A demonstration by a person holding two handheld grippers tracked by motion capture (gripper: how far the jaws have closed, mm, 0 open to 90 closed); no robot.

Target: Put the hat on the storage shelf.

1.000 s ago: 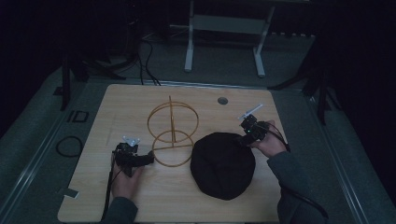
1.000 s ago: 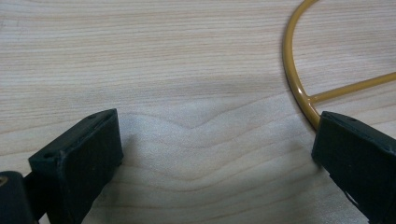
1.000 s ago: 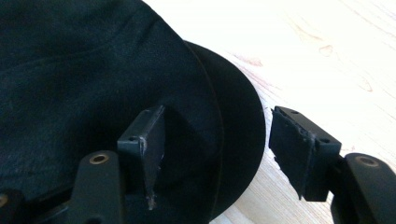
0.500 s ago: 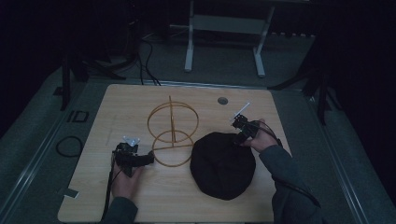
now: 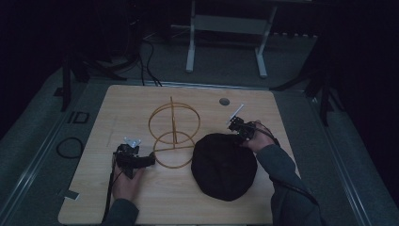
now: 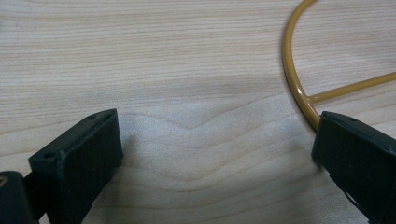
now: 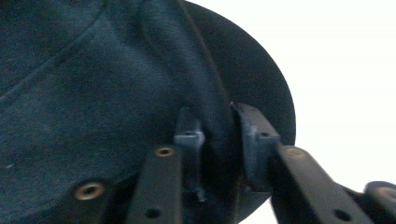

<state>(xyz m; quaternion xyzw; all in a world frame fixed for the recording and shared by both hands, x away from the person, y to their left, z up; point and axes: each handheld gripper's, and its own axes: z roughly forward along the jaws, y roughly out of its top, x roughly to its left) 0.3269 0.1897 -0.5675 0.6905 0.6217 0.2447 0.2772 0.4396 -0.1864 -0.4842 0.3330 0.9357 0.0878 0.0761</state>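
Non-task items on and around the work surface.
Light wooden table (image 5: 141, 108), grain visible, with a small round dark grommet (image 5: 224, 101) near its 1 o'clock edge. On the grey floor (image 5: 301, 94) at 12 o'clock stands a white metal frame (image 5: 226, 23). Dark cables (image 5: 141, 52) lie at 11 o'clock. A coiled black cable (image 5: 69, 147) lies at 9 o'clock, with an "ID" floor marking (image 5: 78, 117) just beyond it. A small pale tag (image 5: 68, 194) lies at 8 o'clock.
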